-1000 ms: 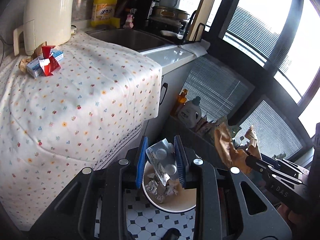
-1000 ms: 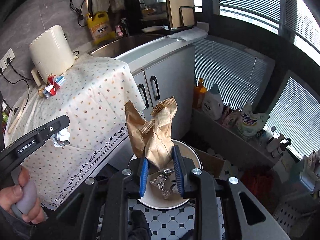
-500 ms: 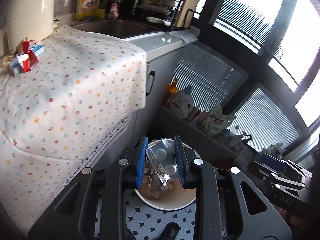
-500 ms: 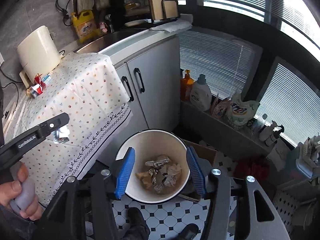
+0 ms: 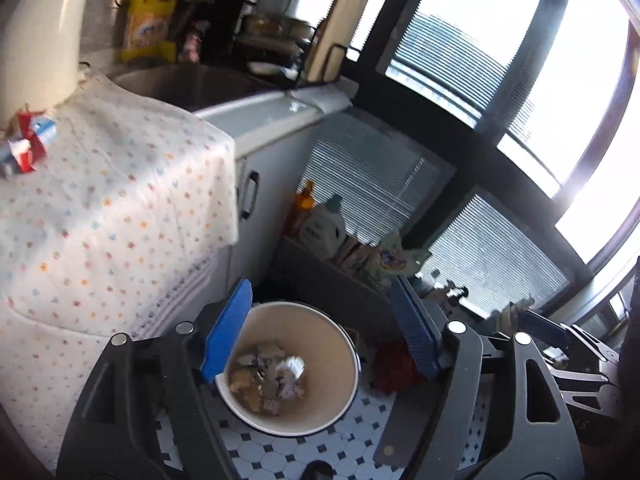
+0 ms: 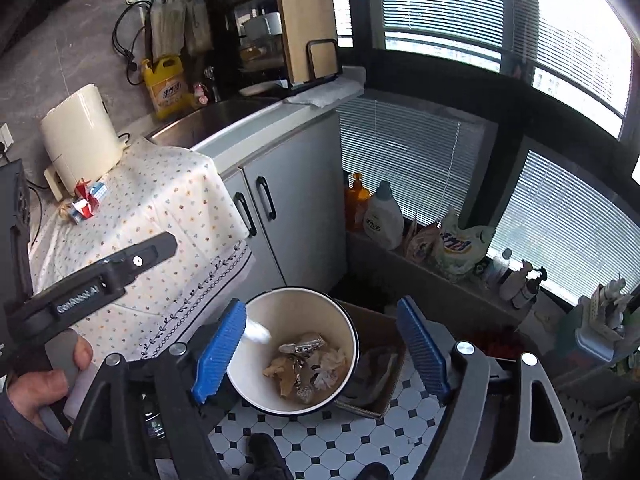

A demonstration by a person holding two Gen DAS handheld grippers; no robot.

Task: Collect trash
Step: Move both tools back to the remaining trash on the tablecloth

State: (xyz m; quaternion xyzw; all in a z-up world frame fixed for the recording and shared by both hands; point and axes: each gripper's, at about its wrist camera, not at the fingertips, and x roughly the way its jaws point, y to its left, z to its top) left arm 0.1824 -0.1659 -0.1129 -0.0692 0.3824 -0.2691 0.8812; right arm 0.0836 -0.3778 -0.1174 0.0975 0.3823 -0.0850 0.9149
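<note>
The bin (image 6: 352, 334) looks like smooth, glossy cream enamel with a dark rim, holding crumpled foil (image 6: 302, 347) and creased brown paper (image 6: 280, 372). The cloth (image 6: 168, 216) is soft matt printed cotton. The floor (image 6: 332, 436) is glossy tile, the sink (image 6: 216, 118) brushed metal, the board (image 6: 306, 24) bare wood.
</note>
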